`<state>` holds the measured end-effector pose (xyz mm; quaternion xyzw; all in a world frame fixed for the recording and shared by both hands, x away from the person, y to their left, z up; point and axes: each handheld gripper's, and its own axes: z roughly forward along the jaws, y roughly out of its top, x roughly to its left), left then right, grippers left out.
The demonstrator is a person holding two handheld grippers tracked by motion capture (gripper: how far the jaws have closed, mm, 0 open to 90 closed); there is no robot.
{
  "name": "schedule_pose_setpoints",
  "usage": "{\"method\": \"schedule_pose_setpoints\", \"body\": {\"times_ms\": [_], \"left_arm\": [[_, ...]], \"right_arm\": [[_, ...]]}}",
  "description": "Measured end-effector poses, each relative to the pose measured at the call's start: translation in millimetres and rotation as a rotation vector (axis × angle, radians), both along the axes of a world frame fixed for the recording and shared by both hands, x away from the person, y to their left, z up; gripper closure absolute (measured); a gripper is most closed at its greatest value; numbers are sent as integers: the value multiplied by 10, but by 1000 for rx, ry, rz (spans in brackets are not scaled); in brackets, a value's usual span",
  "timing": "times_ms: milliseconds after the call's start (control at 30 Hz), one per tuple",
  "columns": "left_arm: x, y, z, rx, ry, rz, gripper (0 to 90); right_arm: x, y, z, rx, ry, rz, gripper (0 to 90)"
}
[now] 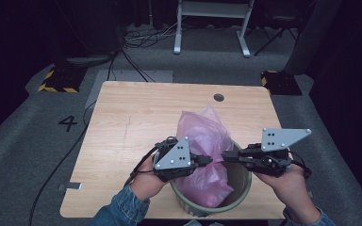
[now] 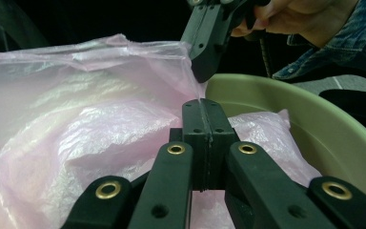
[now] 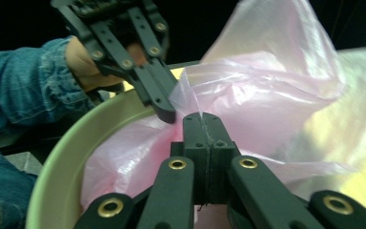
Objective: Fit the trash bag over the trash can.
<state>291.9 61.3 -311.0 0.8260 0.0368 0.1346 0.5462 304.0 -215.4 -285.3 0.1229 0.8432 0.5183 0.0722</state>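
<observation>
Bag [image 1: 206, 141] sits in bin [image 1: 242, 188], top billowing above rim. You pinch its film with both: left hand-held gripper [image 1: 210, 160] clamped tight, right hand-held gripper [image 1: 225, 157] likewise, jaws nearly touching over bin — likely to part mouth.

The high view is looking forward and down from above the person's side, taking in the whole light wooden tabletop [image 1: 136, 117] from well back. The left gripper view is riding on the left tool [image 2: 203, 106], looking along its black jaws from very close. The right gripper view is doing likewise on the right tool [image 3: 202, 119], facing the opposite way. All three are sharing the crumpled pink plastic bag [image 1: 206, 141] [image 2: 76, 138] [image 3: 267, 90] and the round pale green bin [image 1: 242, 181] [image 2: 314, 129] [image 3: 57, 167].
</observation>
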Motion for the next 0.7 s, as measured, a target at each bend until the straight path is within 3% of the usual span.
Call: {"method": "schedule_pose_setpoints", "body": {"times_ms": [200, 433, 600, 633, 700], "left_arm": [[12, 136, 35, -53, 1, 21, 897], [27, 278, 1, -49, 8, 49, 897], [23, 328, -30, -45, 21, 45, 893], [15, 305, -20, -39, 20, 32, 868], [-25, 221, 14, -28, -8, 38, 724]], "right_arm": [[6, -82, 84, 9, -28, -48, 900], [23, -261, 171, 12, -49, -108, 900], [32, -346, 153, 29, -28, -111, 900], [20, -332, 147, 32, -24, -102, 900], [-14, -266, 137, 29, -23, -75, 900]]}}
